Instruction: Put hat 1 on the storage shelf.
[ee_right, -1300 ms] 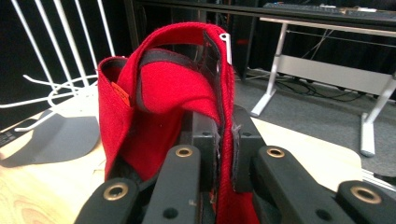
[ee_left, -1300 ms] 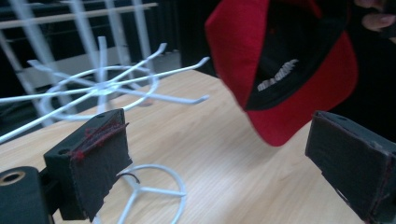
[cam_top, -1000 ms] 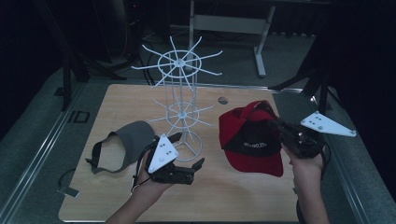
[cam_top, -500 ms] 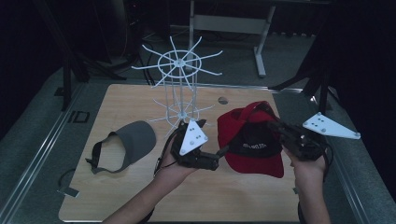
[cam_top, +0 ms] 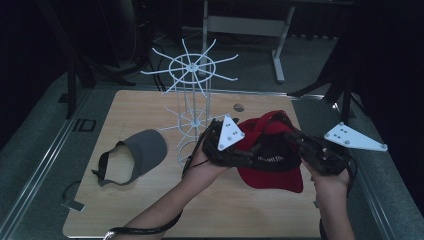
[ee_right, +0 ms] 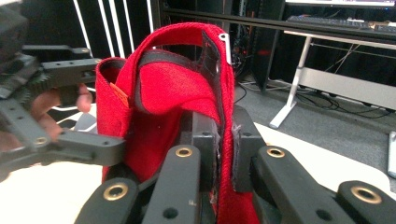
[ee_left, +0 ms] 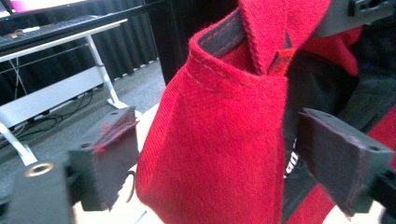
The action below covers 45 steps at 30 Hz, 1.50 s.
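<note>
Red cap (cam_top: 270, 150) with a black lining, grey visor (cam_top: 142, 152), white wire rack (cam_top: 192, 100), light wood table (cam_top: 150, 210), black claws.

The wooden desk (cam_top: 150, 210) carries a grey visor (cam_top: 135, 155) at its left and a white wire rack (cam_top: 192, 107) near the middle.

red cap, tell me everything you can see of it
The red fabric cap with dark inner lining, a back strap and white lettering is held up over the wooden table, brim toward the person. The right gripper is shut on its edge; the left gripper, jaws just closing, straddles the side without pressing.
</note>
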Motion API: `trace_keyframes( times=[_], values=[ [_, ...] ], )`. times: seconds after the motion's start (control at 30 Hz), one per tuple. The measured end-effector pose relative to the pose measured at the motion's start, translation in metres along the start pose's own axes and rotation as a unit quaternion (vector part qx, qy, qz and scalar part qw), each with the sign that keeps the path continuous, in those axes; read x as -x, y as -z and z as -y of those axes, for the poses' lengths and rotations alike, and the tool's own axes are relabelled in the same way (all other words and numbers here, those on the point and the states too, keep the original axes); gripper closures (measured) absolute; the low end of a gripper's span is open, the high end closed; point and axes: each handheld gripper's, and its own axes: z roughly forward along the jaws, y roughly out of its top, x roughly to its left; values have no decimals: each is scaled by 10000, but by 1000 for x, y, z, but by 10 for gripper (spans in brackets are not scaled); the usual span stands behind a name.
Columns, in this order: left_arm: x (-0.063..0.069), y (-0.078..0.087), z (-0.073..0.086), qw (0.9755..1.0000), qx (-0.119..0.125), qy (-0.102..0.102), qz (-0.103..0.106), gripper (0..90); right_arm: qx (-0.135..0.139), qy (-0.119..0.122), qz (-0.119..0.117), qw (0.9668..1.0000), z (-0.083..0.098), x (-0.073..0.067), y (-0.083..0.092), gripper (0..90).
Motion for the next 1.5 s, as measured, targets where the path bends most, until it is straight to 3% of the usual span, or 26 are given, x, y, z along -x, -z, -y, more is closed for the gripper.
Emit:
trace_keyframes(
  times=[0.07, 0.17, 0.27, 0.37, 0.47, 0.5, 0.53, 0.57, 0.67, 0.8, 0.93, 1.2, 1.33, 1.4, 1.5],
  values=[
    [0, -1, -1, 10000, 12, 27, -20, 233, 7, 10, -20, 10000, 0, -1, 0, 834],
    [1, -5, -2, 9998, -175, 44, -124, 365, -8, 18, -12, 10000, 0, -1, 0, 834],
    [2, -5, -3, 9998, -186, 61, -90, 486, -28, 8, -17, 10000, 0, -2, 0, 834],
    [4, -6, -5, 9998, -166, 10, -138, 511, -28, 5, -23, 10000, 1, -2, 0, 834],
    [5, -5, -7, 9998, -131, 1, -128, 723, -34, 21, -25, 10000, 3, -3, 0, 833],
    [6, -5, -8, 9998, -129, -40, -147, 723, -34, 21, -25, 10000, 3, -3, 0, 833],
    [6, -4, -8, 9998, -135, -73, -140, 802, -45, 12, -37, 10000, 4, -3, 0, 834],
    [7, -4, -9, 9999, -107, -73, -78, 820, -57, 12, -36, 10000, 7, -3, 0, 833],
    [8, -3, -10, 9998, -118, -116, 117, 841, -48, -38, -67, 10000, 11, -2, 1, 833],
    [7, -3, -10, 9995, -188, -146, 190, 861, -60, -103, -103, 9999, 17, -1, 2, 833],
    [1, -2, -12, 9994, -139, 48, 316, 867, -90, -146, -179, 9997, 22, -2, 2, 832],
    [3, 2, -21, 9992, -105, -180, 350, 871, -15, -108, -374, 9992, 27, -9, 12, 808],
    [7, 3, -25, 9989, -12, -212, 415, 872, 31, -110, -444, 9989, 29, -10, 20, 775],
    [9, 3, -28, 9989, 5, -235, 415, 873, 111, -73, -472, 9988, 31, -11, 27, 701],
    [12, 5, -32, 9987, 72, -288, 423, 873, 169, -82, -514, 9985, 31, -13, 32, 658]
  ],
)
